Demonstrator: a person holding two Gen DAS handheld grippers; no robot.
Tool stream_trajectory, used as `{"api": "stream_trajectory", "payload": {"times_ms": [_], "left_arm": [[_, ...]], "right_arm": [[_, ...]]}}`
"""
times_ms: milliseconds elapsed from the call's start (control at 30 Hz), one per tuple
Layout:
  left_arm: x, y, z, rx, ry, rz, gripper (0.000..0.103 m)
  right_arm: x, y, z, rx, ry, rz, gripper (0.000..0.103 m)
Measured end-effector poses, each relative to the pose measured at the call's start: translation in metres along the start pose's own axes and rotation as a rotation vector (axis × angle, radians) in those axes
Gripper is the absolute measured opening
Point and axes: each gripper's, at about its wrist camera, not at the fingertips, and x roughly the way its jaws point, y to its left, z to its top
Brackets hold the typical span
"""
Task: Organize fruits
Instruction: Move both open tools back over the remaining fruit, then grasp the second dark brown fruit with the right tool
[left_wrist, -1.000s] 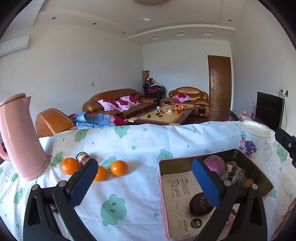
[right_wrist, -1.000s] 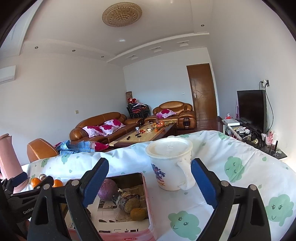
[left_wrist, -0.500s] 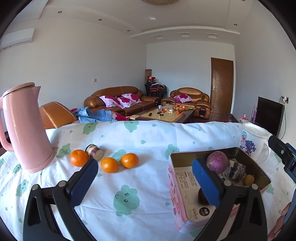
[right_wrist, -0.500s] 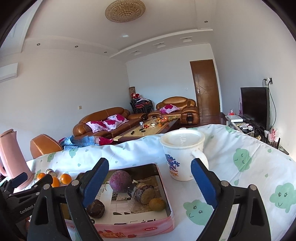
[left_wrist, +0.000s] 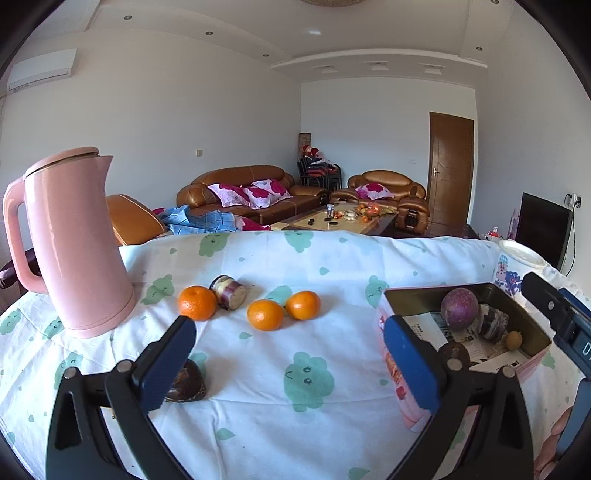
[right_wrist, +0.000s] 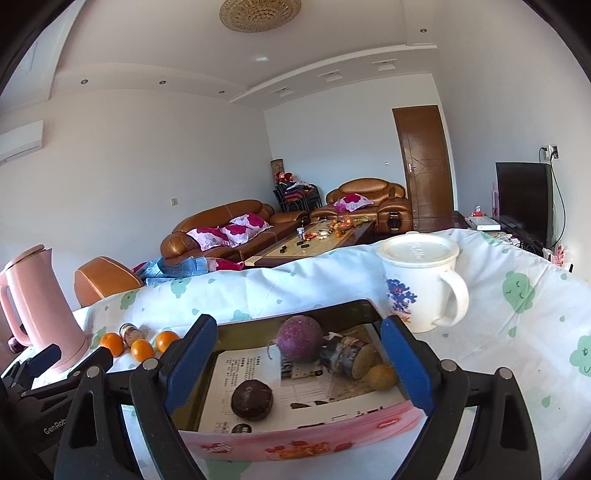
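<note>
In the left wrist view, three oranges (left_wrist: 265, 314) lie in a row on the white cloth, with a cut purple-skinned piece (left_wrist: 229, 291) among them. A dark brown fruit (left_wrist: 184, 380) sits behind the left finger of my left gripper (left_wrist: 290, 365), which is open and holds nothing. A pink tin box (left_wrist: 406, 402) stands at the right. In the right wrist view the box (right_wrist: 295, 435) holds a purple fruit (right_wrist: 299, 338), a dark round fruit (right_wrist: 252, 400), a cut piece (right_wrist: 347, 354) and a small yellow fruit (right_wrist: 384, 376). My right gripper (right_wrist: 297, 363) hangs open over the box.
A tall pink kettle (left_wrist: 74, 240) stands at the left of the table. A white lidded mug (right_wrist: 421, 284) stands just behind the box's right corner. The table's far edge drops toward a living room with brown sofas. The cloth between the oranges and the box is bare.
Both grippers have shifted left across the table and stayed open. The oranges now sit ahead of the left gripper. The box has come to the middle of the right wrist view.
</note>
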Motion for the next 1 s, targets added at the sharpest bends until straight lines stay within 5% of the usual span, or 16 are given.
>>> {"api": "stream_trajectory", "payload": {"times_ms": [600,767,1000], "left_arm": [[0.005,0.102,-0.004,-0.093,0.054,0.073,0.103],[0.009,0.131,-0.004,-0.051,0.071,0.094,0.103],[0.024,0.195,-0.002,-0.097,0.145,0.222,0.103]], "right_arm": [[0.016,0.108,-0.017,-0.065,0.044,0.128,0.092],[0.021,0.132,-0.022,-0.098,0.065,0.167,0.091],[0.031,0.171,-0.032,-0.201,0.155,0.252,0.091]]}}
